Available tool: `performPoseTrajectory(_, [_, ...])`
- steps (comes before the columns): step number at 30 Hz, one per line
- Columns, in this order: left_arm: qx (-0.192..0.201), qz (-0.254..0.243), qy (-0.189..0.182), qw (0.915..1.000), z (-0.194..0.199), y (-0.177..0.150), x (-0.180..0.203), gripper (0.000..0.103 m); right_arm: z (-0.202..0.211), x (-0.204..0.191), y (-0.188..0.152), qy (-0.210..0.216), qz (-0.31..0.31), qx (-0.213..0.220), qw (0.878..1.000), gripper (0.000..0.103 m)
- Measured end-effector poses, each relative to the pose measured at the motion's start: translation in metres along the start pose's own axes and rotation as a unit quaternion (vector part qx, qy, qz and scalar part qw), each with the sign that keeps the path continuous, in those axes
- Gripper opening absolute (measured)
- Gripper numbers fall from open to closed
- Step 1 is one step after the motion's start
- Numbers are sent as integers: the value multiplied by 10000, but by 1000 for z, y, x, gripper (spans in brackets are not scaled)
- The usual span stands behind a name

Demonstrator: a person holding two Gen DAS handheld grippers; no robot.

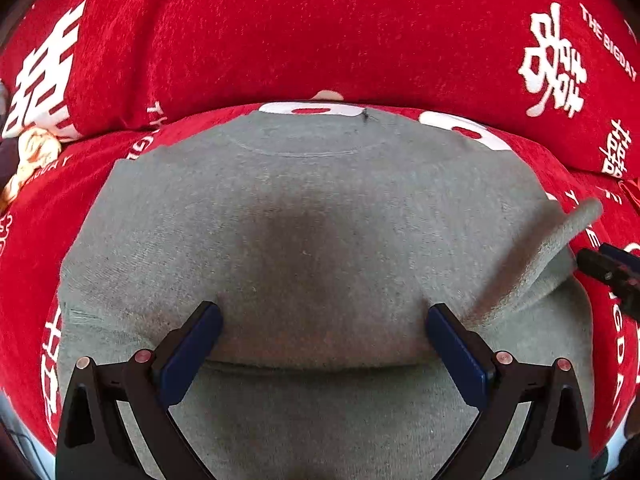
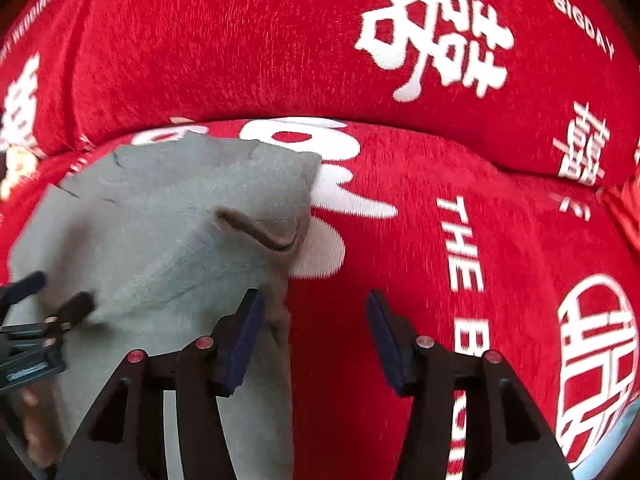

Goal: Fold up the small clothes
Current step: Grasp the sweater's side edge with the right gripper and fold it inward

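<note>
A grey knit garment [image 1: 320, 208] lies spread on the red sofa cover [image 1: 280, 40], neckline toward the backrest, with a fold edge near its front. My left gripper [image 1: 324, 316] stands open right over its middle, both blue pads [image 1: 192, 352] down at the cloth. A grey sleeve flap [image 1: 560, 240] stands up blurred at the garment's right side, beside the right gripper's tip [image 1: 608, 272]. In the right wrist view my right gripper [image 2: 314, 304] is open at the garment's [image 2: 160, 220] right edge. Cloth brushes its left pad [image 2: 244, 340], and red cover shows between the fingers. The left gripper [image 2: 40, 304] shows at the left.
The seat and backrest [image 2: 240, 40] wear a red cover with white characters and lettering. A pale orange object [image 1: 32, 152] lies at the far left of the seat. A hand [image 2: 32, 420] shows at the lower left. A light blue edge [image 2: 612, 440] borders the seat's front right.
</note>
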State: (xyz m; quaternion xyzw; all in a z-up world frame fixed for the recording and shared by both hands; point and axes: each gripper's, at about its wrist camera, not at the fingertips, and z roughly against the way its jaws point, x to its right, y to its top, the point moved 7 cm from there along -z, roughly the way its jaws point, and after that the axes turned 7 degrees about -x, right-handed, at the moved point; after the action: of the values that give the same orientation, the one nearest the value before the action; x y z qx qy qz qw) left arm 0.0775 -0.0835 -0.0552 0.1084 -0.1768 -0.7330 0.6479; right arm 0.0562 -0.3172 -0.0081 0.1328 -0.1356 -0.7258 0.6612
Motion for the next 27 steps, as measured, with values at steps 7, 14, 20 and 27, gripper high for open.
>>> performPoseTrajectory(7, [56,-100,-25,9999,7,-10,1,103,-11,-11,31,1387,-1127,-293,9835,65])
performPoseTrajectory(14, [127,-384,221,9989,4,-20,10,103,-16,-20,23,2375,-1799,-540,9531,65])
performPoseTrajectory(20, [120,-395,229,9989,4,-22,11,103,-31,-28,24,1955,-1505,-793,9658,10])
performPoseTrajectory(27, [255,-10,-197,9995,25,-2,-2,103,24,-45,48,1777,-653,486,9807,8])
